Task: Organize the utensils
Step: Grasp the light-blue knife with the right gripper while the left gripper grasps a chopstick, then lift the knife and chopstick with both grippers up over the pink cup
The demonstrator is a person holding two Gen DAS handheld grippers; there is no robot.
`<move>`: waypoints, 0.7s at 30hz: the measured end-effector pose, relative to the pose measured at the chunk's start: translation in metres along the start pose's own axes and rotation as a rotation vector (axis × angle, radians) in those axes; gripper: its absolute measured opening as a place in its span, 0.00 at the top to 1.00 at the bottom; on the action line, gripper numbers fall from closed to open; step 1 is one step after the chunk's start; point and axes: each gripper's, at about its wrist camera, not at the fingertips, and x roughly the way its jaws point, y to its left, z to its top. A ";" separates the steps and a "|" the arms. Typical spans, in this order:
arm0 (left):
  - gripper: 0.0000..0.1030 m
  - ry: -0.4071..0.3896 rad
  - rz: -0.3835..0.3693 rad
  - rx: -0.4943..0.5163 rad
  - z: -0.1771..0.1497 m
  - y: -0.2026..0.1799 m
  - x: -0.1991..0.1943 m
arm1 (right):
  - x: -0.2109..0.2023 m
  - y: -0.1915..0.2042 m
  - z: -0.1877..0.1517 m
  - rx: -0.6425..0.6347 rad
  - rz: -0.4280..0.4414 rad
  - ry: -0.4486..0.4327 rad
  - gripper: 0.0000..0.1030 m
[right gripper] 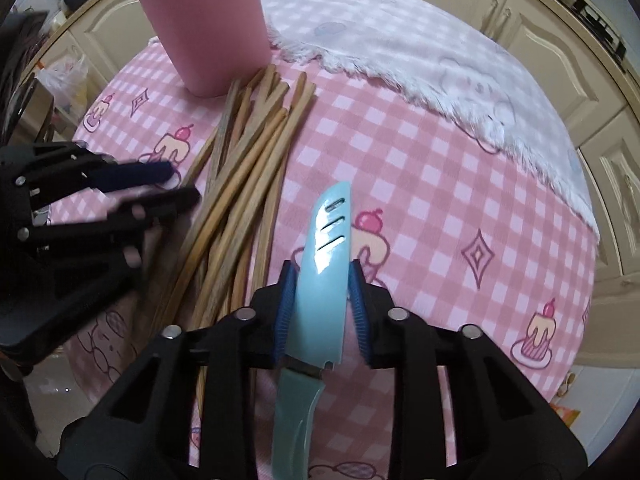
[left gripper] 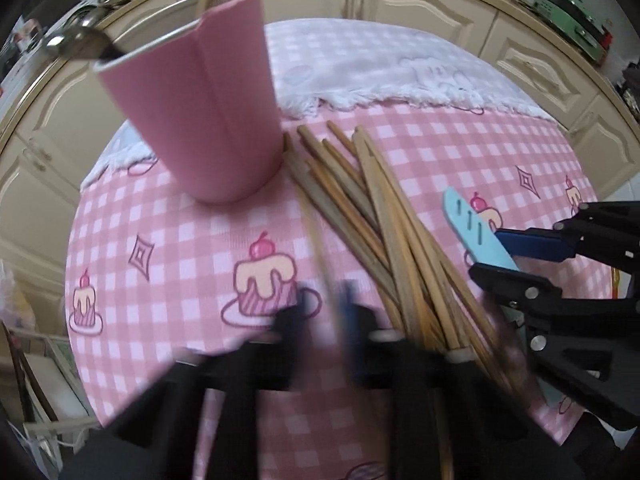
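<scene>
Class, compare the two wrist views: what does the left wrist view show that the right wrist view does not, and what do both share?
Only the left view: a single chopstick pinched in the blurred left gripper.

Only the right view: the blue knife's handle, below the sheath clamped in the right gripper.

Both: the pink cup, the chopstick pile, the sheathed blue knife, and the checkered tablecloth.

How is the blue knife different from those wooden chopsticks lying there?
The sheathed knife is light blue, broad and glossy; the chopsticks are brown, thin and dull. The knife is clamped in the right gripper; the chopsticks lie loose in a pile on the tablecloth. Both point roughly toward the pink cup.
</scene>
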 end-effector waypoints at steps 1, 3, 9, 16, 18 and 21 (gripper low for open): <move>0.95 -0.001 -0.003 0.003 0.000 0.000 0.000 | 0.000 -0.002 0.001 0.005 0.016 -0.002 0.75; 0.95 -0.006 -0.002 0.004 -0.001 0.000 -0.001 | 0.000 -0.007 0.000 0.023 0.050 -0.010 0.75; 0.96 -0.032 -0.022 -0.058 -0.017 0.009 -0.008 | -0.005 -0.024 -0.004 0.065 0.139 -0.047 0.76; 0.58 -0.017 0.036 -0.039 -0.012 0.011 -0.005 | -0.007 -0.028 -0.008 0.064 0.138 -0.038 0.75; 0.55 -0.023 0.033 -0.029 -0.004 0.010 -0.001 | -0.007 -0.027 -0.008 0.053 0.124 -0.033 0.75; 0.73 -0.034 0.020 -0.002 0.004 0.003 0.003 | -0.006 -0.023 -0.007 0.044 0.121 -0.038 0.75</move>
